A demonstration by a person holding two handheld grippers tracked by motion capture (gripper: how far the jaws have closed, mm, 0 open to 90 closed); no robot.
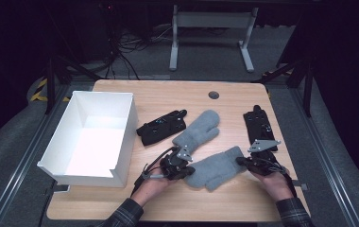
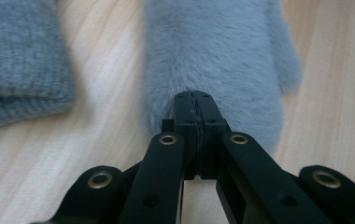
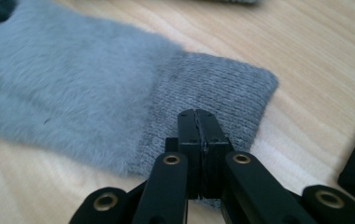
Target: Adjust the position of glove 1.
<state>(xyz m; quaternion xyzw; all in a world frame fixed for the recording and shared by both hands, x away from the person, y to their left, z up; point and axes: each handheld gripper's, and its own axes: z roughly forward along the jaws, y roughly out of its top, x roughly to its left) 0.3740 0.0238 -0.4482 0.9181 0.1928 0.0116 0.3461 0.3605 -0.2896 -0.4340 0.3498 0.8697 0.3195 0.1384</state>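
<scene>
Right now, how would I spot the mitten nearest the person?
Start at the white box on the table's left, then look right past the black glove. Two grey mittens lie there; yours is the nearer mitten, between both claws, its thumb pointing toward the person.

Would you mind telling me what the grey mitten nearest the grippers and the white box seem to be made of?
The near grey mitten looks like soft plush or faux fur on the body, with a fuzzy nap, and a ribbed knit cuff showing fine rows of stitches. The white box appears to be thin, matt board or foam sheet with flat walls and crisp edges; which one is unclear.
</scene>
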